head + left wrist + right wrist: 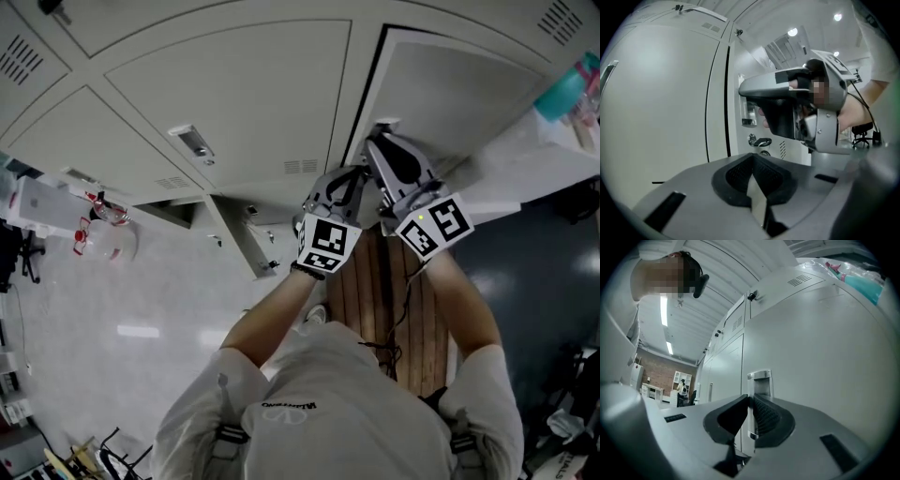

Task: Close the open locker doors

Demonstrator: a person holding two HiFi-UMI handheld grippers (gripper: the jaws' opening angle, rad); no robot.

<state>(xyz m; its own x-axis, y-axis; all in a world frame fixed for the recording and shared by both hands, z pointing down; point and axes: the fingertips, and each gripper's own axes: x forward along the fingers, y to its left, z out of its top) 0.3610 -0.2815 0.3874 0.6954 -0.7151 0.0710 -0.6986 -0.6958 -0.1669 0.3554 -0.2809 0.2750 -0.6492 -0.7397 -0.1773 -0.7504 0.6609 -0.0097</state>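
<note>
Evidently the job is partway done at best. The right gripper is clenched on the free edge of the door, its pads pressing either side of the sheet just below the recessed handle. In the head view this door swings out from the lockers, and a dark gap runs along its handle side, so it is not yet flush with the frame. How wide it stands is hard to judge from these angles. In the left gripper view the gap looks narrow, which suggests the door is close to home.

The left gripper is clenched on nothing. It hangs just beside the right one, facing the same door, with the key and the handle ahead of it. I cannot tell whether it touches the panel.

Most locker fronts in the head view look shut. Down at the left a lower door juts out edge-on beside a dark opening, so at least one more locker seems open.

What is left, as I judge it, is to bring the held door flush against its frame, release it, and then deal with the lower door.
</note>
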